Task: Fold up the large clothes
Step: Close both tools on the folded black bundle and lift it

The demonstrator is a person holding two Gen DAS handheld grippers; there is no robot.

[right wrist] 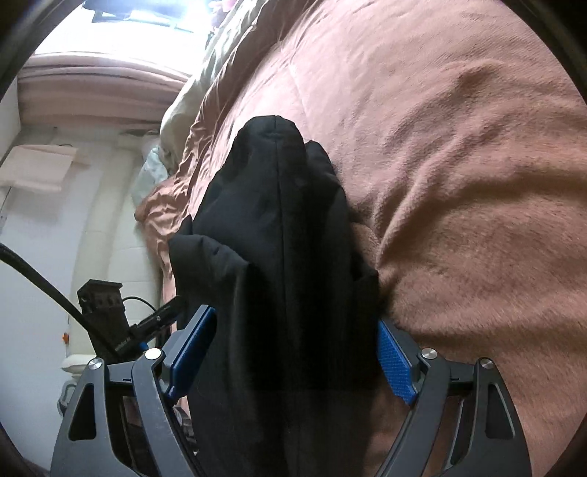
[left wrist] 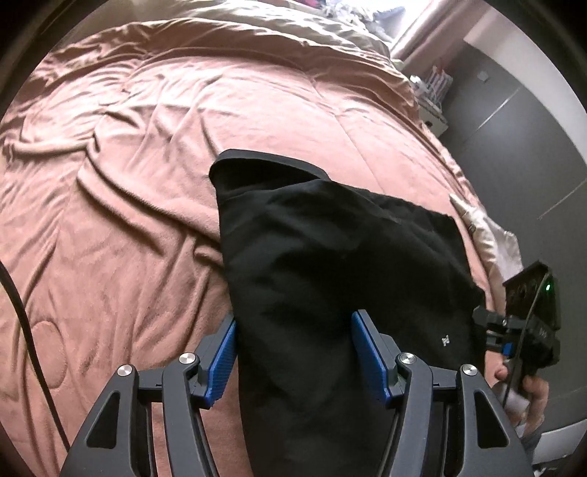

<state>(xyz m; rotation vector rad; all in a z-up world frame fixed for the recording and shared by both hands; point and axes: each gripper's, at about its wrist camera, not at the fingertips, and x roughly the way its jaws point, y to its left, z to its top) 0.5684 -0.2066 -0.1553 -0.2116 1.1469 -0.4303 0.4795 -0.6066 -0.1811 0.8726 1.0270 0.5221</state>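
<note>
A black garment [left wrist: 330, 264] lies bunched on the pink bedspread [left wrist: 146, 165] near the bed's right edge. It also shows in the right wrist view [right wrist: 279, 257], with a seam running down its middle. My left gripper [left wrist: 293, 348] is open, its blue pads on either side of the garment's near end. My right gripper [right wrist: 293, 352] is open too, straddling the other end of the cloth. The right gripper shows at the far right of the left wrist view [left wrist: 499, 330]. The left gripper shows at the left of the right wrist view [right wrist: 146, 326].
The pink bedspread [right wrist: 458, 183] is wrinkled and covers the whole bed. A beige cover [left wrist: 293, 22] lies at the head. A grey wardrobe [left wrist: 513, 121] stands to the right of the bed. A black cable [left wrist: 22, 315] hangs at the left.
</note>
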